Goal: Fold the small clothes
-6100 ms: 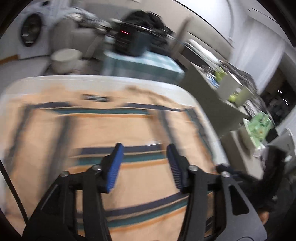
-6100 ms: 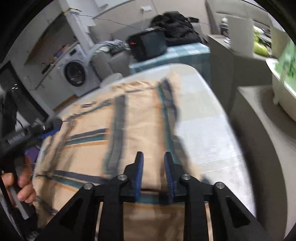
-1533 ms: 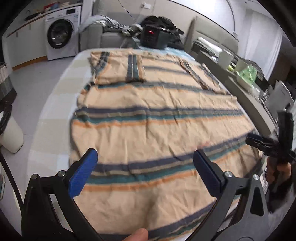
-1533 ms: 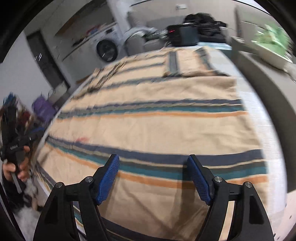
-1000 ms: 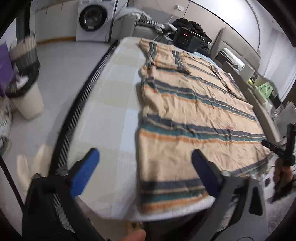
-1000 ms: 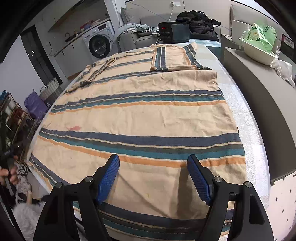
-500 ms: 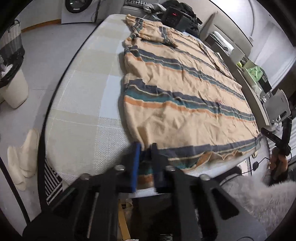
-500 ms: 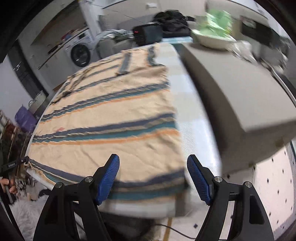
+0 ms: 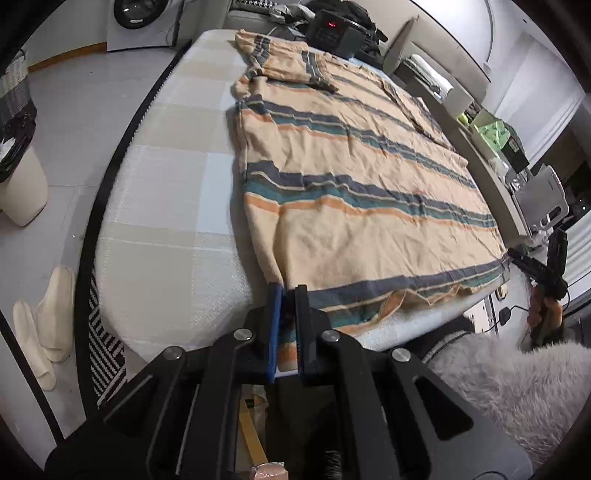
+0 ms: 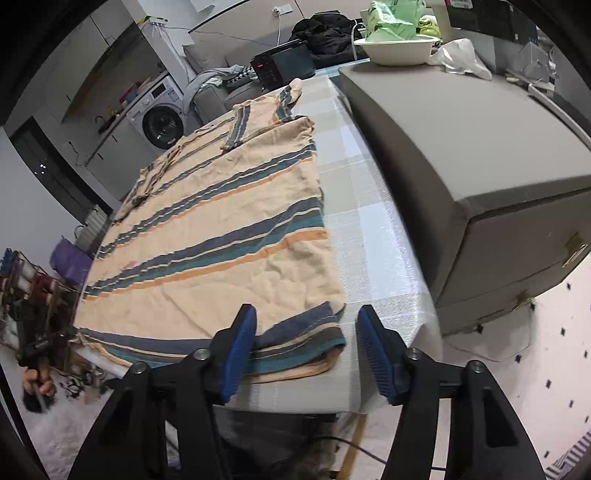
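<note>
Pinching the near hem corner of the striped shirt, the left gripper has its jaws clamped together on the cloth where it hangs over the front edge of the tabletop. The shirt lies spread flat on that tabletop, collar end towards the far edge and one sleeve folded over the body near the black appliance.

At the opposite hem corner, the right gripper straddles the cloth with its jaws closing; the corner sits between the pads, but neither pad presses on it yet. A short flap of the hem is doubled over there, just inside the jaws.

Judgement: the step in hand is securing both hem corners ahead of a lengthwise fold towards the collar. To do it well, the right jaws should close on the true corner, taking both layers of the doubled flap, not the upper layer alone. Both corners should then rise together and travel evenly, keeping the hem taut between them so the stripes stay parallel. The grey cabinet stands close beside the tabletop on the right gripper's side and leaves little swing room.
</note>
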The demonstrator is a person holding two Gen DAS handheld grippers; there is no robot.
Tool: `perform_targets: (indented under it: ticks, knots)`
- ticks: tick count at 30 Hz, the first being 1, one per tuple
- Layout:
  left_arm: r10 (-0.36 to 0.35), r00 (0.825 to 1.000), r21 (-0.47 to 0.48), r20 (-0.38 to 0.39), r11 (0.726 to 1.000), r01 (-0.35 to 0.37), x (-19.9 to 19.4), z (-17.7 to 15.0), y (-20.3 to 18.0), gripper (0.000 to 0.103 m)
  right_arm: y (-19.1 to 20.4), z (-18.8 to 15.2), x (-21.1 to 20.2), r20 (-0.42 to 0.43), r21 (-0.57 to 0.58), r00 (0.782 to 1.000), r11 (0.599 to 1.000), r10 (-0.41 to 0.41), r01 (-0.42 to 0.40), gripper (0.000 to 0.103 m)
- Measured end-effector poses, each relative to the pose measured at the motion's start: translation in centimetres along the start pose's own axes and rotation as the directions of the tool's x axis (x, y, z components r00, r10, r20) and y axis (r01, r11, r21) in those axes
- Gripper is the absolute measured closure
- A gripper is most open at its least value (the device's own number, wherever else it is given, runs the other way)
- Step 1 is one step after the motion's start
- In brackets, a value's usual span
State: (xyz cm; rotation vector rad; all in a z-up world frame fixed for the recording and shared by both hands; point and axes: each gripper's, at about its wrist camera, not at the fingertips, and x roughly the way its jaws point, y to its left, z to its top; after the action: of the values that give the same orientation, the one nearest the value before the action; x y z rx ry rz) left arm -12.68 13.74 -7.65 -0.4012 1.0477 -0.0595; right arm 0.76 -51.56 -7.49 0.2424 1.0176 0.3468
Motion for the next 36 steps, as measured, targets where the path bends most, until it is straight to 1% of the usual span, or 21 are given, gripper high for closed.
perform_targets:
  ticks: [1, 3, 4, 5, 7, 9, 11, 15, 17, 21, 24, 25, 26, 27, 28, 29, 30, 31, 32, 34, 36]
  knots:
    - [0.001, 1.0, -0.009, -0.009, 1.0, -0.001, 0.2, 0.0, 0.1, 0.098, 0.2, 0.1, 0.2, 0.0, 0.002, 1.0, 1.0, 0.0, 0.0, 0.058]
    - [-0.024, 0.999, -0.049, -0.023, 0.999, 0.023, 0.7, -0.1, 0.6, 0.097, 0.6, 0.2, 0.5, 0.008, -0.005, 0.999, 0.999, -0.034, 0.034, 0.071]
    - [-0.044, 0.999, -0.067, -0.015, 0.997, 0.043, 0.7, -0.1, 0.9, 0.097, 0.8, 0.3, 0.7, 0.007, -0.011, 0.999, 0.999, -0.049, 0.049, 0.089]
    - [-0.066, 0.998, -0.084, -0.012, 0.994, 0.064, 0.8, 0.0, 1.1, 0.097, 1.0, 0.3, 0.9, -0.002, -0.016, 0.998, 0.998, -0.061, 0.061, 0.096]
    - [-0.081, 0.997, -0.093, 0.008, 0.992, 0.082, 0.9, -0.2, 1.4, 0.097, 1.3, 0.4, 1.1, -0.002, -0.024, 0.998, 0.997, -0.069, 0.069, 0.096]
    - [-0.077, 0.997, -0.076, 0.02, 0.994, 0.078, 1.0, -0.4, 1.2, 0.099, 1.5, 0.4, 1.0, -0.006, -0.035, 0.997, 0.997, -0.075, 0.075, 0.097]
    - [-0.073, 0.997, -0.058, 0.014, 0.996, 0.074, 0.9, -0.5, 1.1, 0.102, 1.5, 0.3, 0.5, -0.016, -0.046, 0.997, 0.996, -0.076, 0.075, 0.097]
    - [-0.069, 0.998, -0.025, 0.01, 0.997, 0.069, 0.1, -0.6, 1.6, 0.102, 1.2, -0.4, -0.9, -0.029, -0.066, 0.996, 0.994, -0.087, 0.085, 0.097]
    - [-0.078, 0.997, -0.024, -0.008, 0.997, 0.077, 0.0, -0.7, 2.0, 0.102, 1.1, -0.7, -1.1, -0.031, -0.071, 0.996, 0.994, -0.08, 0.078, 0.097]
    - [-0.112, 0.994, -0.027, 0.005, 0.993, 0.112, -0.5, -0.6, 2.3, 0.102, 1.1, -0.9, -1.0, -0.02, -0.055, 0.999, 0.998, -0.039, 0.038, 0.097]
    - [-0.141, 0.99, -0.044, 0.004, 0.989, 0.141, -0.7, -0.5, 2.4, 0.102, 0.7, -0.9, -0.9, -0.038, -0.029, 0.999, 1.0, -0.005, 0.004, 0.097]
    - [-0.145, 0.989, -0.056, 0.005, 0.988, 0.145, -0.8, -0.5, 2.6, 0.101, 0.4, -1.0, -0.9, -0.044, -0.017, 0.999, 1.0, 0.009, -0.009, 0.095]
    - [-0.148, 0.989, -0.071, 0.0, 0.986, 0.148, -0.9, -0.4, 2.8, 0.1, 0.2, -1.1, -1.0, -0.04, -0.009, 0.999, 1.0, 0.019, -0.019, 0.093]
    - [-0.157, 0.988, -0.088, -0.009, 0.984, 0.155, -0.8, -0.3, 3.0, 0.093, 0.0, -1.2, -1.1, -0.04, 0.001, 0.999, 0.999, 0.034, -0.034, 0.088]
    - [-0.172, 0.985, -0.108, -0.015, 0.98, 0.169, -0.8, -0.3, 3.3, 0.087, -0.3, -1.3, -1.1, -0.04, 0.015, 0.998, 0.999, 0.043, -0.042, 0.081]
    - [-0.185, 0.983, -0.126, -0.016, 0.975, 0.181, -0.8, -0.2, 3.5, 0.073, -0.4, -1.4, -1.1, -0.039, 0.029, 0.998, 0.998, 0.048, -0.047, 0.074]
    - [-0.197, 0.98, -0.145, -0.017, 0.971, 0.192, -0.8, -0.2, 3.7, 0.055, -0.7, -1.4, -1.1, -0.038, 0.045, 0.998, 0.998, 0.055, -0.054, 0.073]
    - [-0.214, 0.977, -0.169, -0.02, 0.964, 0.208, -0.6, -0.2, 4.0, 0.047, -1.0, -1.4, -1.0, -0.038, 0.061, 0.997, 0.996, 0.069, -0.066, 0.072]
    - [-0.222, 0.975, -0.183, -0.015, 0.959, 0.215, -0.6, -0.2, 4.2, 0.044, -1.1, -1.4, -1.0, -0.036, 0.075, 0.996, 0.994, 0.085, -0.082, 0.072]
    - [-0.251, 0.968, -0.209, -0.014, 0.947, 0.243, -0.6, -0.3, 4.7, 0.044, -1.4, -1.4, -0.9, -0.035, 0.098, 0.994, 0.99, 0.105, -0.101, 0.072]
    - [-0.282, 0.959, -0.224, -0.039, 0.937, 0.267, -0.4, -0.4, 4.7, 0.044, -1.2, -1.3, -0.8, -0.039, 0.098, 0.993, 0.99, 0.109, -0.105, 0.071]
